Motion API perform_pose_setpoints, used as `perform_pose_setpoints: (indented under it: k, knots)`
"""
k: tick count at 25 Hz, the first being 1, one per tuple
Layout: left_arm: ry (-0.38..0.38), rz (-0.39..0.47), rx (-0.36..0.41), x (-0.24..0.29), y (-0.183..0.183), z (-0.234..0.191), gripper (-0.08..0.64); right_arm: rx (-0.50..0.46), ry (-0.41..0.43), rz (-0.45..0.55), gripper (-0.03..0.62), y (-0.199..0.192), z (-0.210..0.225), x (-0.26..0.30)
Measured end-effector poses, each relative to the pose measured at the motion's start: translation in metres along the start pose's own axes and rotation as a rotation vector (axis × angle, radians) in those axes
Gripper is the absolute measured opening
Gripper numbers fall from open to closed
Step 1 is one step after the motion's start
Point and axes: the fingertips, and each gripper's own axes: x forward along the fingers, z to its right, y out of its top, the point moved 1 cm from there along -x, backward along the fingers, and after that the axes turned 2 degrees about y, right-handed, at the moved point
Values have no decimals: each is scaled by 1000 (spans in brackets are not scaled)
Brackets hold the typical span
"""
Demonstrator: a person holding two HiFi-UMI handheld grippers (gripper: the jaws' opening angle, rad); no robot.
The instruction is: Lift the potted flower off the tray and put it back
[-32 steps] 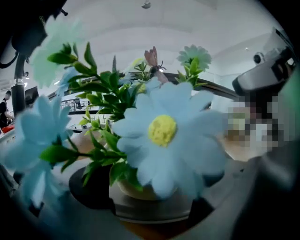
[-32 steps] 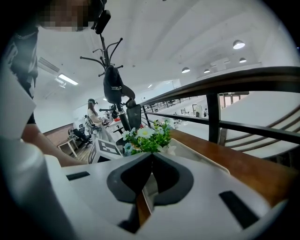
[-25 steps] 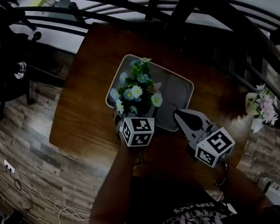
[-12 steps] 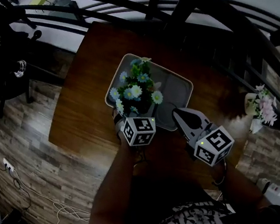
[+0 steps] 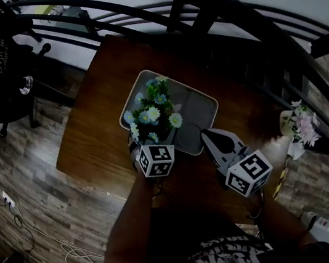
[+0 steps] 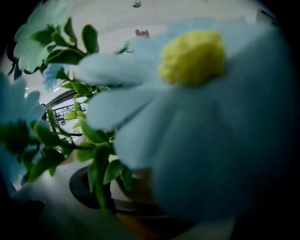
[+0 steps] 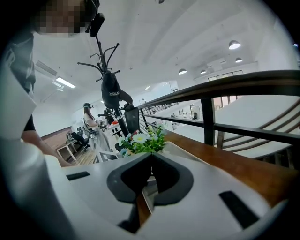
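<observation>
flower [image 5: 151, 112]: over the near-left part of the tray [image 5: 202, 99], blooms covering that corner. Can't tell if the pot [image 6: 136, 182] touches the tray floor or hangs just above it.

left tongs [image 5: 143, 145]: at the tray's near-left edge, tips under the blooms. In the left gripper view, petals and leaves fill most of the lens. The pot base shows low down between the dark jaw pads, so the jaws are clamped on the pot.

dark round patch [image 5: 185, 135]: on the tray floor, just right of the flower.

right tongs [image 5: 205, 134]: at the tray's near edge, right of the flower and apart from it, tip just at the rim. Jaws are pressed together with nothing between them.

The tray sits on a brown table [image 5: 96, 114], with bare wood to the tray's left and near side.

pink flowers [image 5: 301, 125]: a second pot, off the table, well right of the tray.

railing [image 5: 220, 18]: black bars beyond the tray's far side.
</observation>
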Motion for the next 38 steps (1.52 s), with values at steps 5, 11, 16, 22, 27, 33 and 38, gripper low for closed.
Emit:
perform_pose_setpoints:
  k: [5,11,16,22,27,33,38]
  knots:
    - [7,4,1,-14,3,8,486,3,-2,21,-2,1,1,-11]
    - [15,15,-19,-33,12,5,486,-10,-1,38,-2,10,-9,-20]
    - [29,19,-19,-53,18,5,486,-8,-20,56,-2,16,-10,-39]
    - [56,42,-35,-75,11,2,486,-22,-32,58,-2,13,-10,-61]
    - [104,30,-54,-94,-13,1,486,-36,-32,57,-1,8,-10,-71]
    - [172,1,-84,-120,-57,7,486,-76,-1,40,-2,-2,-19,-86]
    - [205,-24,-106,-131,-85,9,486,-75,13,14,-2,-13,-24,-91]
